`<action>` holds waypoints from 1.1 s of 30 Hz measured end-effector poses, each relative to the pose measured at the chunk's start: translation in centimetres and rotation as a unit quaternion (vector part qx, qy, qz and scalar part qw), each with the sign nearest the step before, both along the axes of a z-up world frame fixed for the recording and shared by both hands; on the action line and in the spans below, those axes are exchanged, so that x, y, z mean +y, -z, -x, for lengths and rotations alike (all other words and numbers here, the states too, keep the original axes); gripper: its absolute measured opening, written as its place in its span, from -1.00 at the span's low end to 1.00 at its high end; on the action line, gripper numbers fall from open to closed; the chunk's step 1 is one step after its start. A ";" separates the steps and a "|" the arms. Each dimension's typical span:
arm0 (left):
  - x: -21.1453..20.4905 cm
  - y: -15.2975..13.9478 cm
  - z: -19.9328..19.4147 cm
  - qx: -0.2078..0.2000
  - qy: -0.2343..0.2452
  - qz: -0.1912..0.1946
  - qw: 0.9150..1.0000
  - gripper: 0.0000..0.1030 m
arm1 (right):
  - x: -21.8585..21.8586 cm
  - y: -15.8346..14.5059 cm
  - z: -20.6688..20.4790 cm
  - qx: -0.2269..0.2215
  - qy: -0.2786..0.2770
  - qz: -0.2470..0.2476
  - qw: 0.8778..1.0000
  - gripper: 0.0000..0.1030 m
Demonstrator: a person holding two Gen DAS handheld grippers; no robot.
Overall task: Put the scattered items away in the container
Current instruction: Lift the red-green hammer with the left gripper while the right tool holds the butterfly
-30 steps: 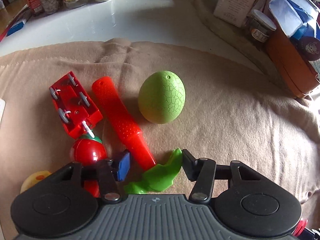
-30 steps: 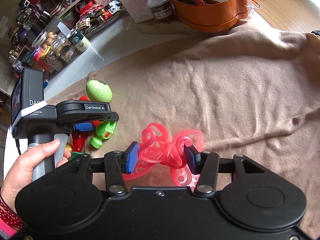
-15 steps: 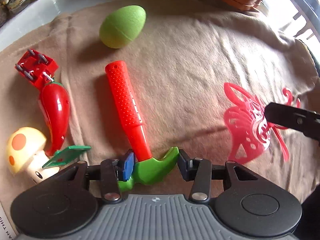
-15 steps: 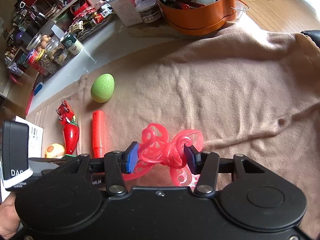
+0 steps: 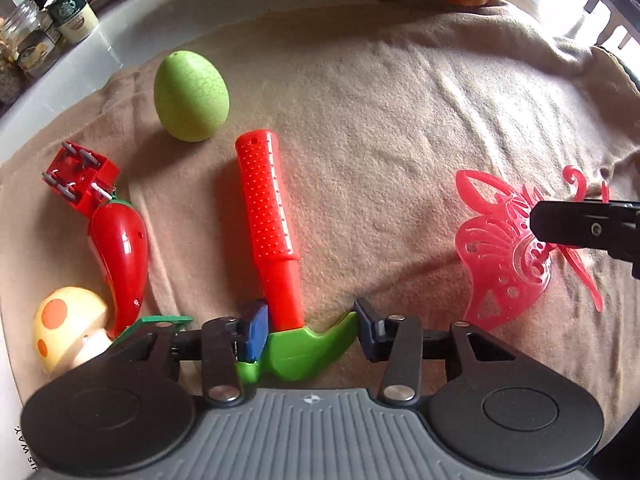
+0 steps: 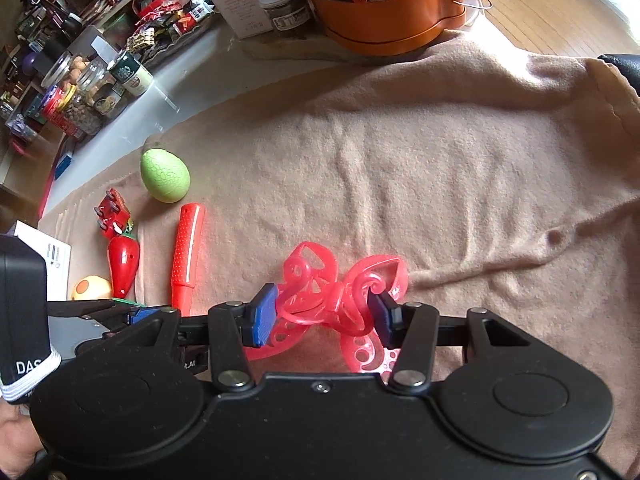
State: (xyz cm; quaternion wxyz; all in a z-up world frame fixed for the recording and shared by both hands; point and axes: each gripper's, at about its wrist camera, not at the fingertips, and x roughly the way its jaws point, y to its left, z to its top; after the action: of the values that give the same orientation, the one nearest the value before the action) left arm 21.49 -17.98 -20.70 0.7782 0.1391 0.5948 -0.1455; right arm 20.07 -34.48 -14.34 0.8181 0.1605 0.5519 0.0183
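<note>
A toy hammer [image 5: 268, 220] with a red handle and green head lies on the tan blanket [image 5: 400, 120]. My left gripper [image 5: 310, 332] points down over it, its pads pressing the green head from both sides. A pink filigree butterfly [image 6: 340, 292] sits between the pads of my right gripper [image 6: 324, 320], which is shut on it just above the blanket. The butterfly [image 5: 500, 248] also shows at the right of the left wrist view. The orange basket [image 6: 392, 28] stands at the far edge, with several things in it.
Left of the hammer lie a green cracked egg [image 5: 191, 96], a red toy car [image 5: 80, 178], a red chili pepper [image 5: 120, 256] and a spotted mushroom [image 5: 66, 328]. Jars [image 6: 80, 92] and boxes crowd the white table beyond the blanket. A hand grips the left handle.
My left gripper rolled and slid sideways with the hammer; the handle now lies right of the egg instead of left. The butterfly came into its view. My right gripper stayed put.
</note>
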 end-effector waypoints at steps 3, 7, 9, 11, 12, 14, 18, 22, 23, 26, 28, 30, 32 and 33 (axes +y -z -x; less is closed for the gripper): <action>-0.2 -0.2 0.9 -0.019 0.008 -0.014 1.000 -0.11 | 0.0 0.0 0.1 0.001 -0.001 0.002 1.000 -0.02; 0.1 -1.1 1.7 -0.038 0.017 -0.021 0.999 -0.11 | 0.1 -0.3 0.2 -0.002 -0.002 0.010 1.000 -0.02; 0.4 -1.6 1.9 -0.043 0.017 -0.020 0.999 -0.11 | 0.1 -0.4 0.2 -0.003 -0.002 0.011 1.000 -0.02; 0.5 -2.3 2.4 -0.048 0.017 -0.021 0.998 -0.11 | 0.1 -0.4 0.2 -0.003 -0.004 0.012 1.000 -0.02; 0.5 -2.4 2.6 -0.050 0.018 -0.022 0.998 -0.11 | 0.2 -0.4 0.2 -0.004 -0.005 0.012 1.000 -0.02; 0.8 -3.1 3.1 -0.054 0.019 -0.022 0.998 -0.11 | 0.2 -0.5 0.2 -0.006 -0.006 0.014 1.000 -0.02; 1.2 -4.8 4.0 -0.063 0.016 -0.021 0.998 -0.11 | 0.2 -0.8 0.3 -0.010 -0.007 0.015 1.000 -0.02; 1.9 -6.4 5.1 -0.074 0.018 -0.022 0.997 -0.11 | 0.5 -1.1 0.4 -0.016 -0.009 0.017 1.000 -0.03; 2.1 -6.7 5.3 -0.077 0.018 -0.021 0.997 -0.11 | 0.5 -1.2 0.5 -0.018 -0.010 0.015 1.000 -0.03; 2.7 -8.1 6.4 -0.084 0.019 -0.018 0.996 -0.11 | 0.8 -1.6 0.6 -0.025 -0.013 0.010 1.000 -0.03; 3.1 -8.9 6.9 -0.091 0.019 -0.017 0.996 -0.11 | 1.1 -2.0 0.6 -0.031 -0.017 0.012 0.999 -0.03; 3.7 -10.0 7.6 -0.099 0.019 -0.017 0.995 -0.11 | 1.4 -2.4 0.7 -0.037 -0.020 0.013 0.999 -0.03; 4.4 -10.9 8.2 -0.106 0.017 -0.016 0.994 -0.11 | 1.8 -2.7 0.8 -0.042 -0.025 0.011 0.999 -0.03; 4.9 -11.6 8.6 -0.109 0.014 -0.014 0.994 -0.11 | 1.9 -2.9 0.8 -0.044 -0.028 0.010 0.999 -0.03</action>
State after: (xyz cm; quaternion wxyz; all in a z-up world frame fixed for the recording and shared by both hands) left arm 12.94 -13.11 -9.14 0.8344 0.1732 0.5064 -0.1315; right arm 19.24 -32.53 -11.46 0.8424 0.1359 0.5197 0.0423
